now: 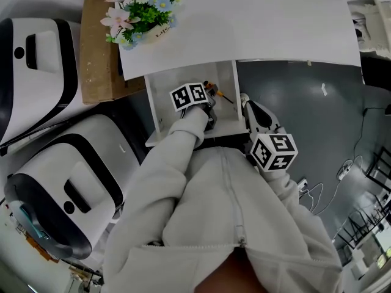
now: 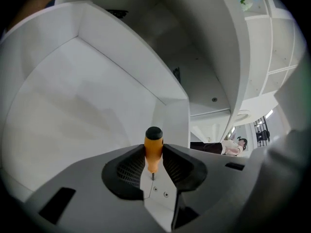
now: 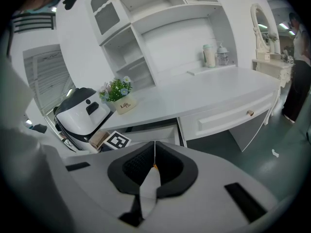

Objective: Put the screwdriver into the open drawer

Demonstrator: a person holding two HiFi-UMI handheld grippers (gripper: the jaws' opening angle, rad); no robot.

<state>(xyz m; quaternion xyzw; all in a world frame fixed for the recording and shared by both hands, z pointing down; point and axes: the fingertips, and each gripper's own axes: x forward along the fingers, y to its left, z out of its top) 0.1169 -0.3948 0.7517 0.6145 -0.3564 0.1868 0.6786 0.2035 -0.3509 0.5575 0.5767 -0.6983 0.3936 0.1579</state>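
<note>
1. Your left claw point(image 2: 153, 160) is clamped on the screwdriver point(image 2: 153, 147), its pads pressing the orange handle from both sides.
2. In the left gripper view the screwdriver's long axis runs along the claw. Its black-capped handle end points away from the claw, and the thin metal shaft points back toward the claw's root.
3. In the head view the screwdriver is over the open drawer point(image 1: 164, 99), which sits below the white worktop point(image 1: 256, 23). It slants there, orange handle up-left and dark shaft down-right.
4. Your right claw point(image 3: 155, 148) has its pads together on nothing, and it is just beside the drawer's right wall.
</note>
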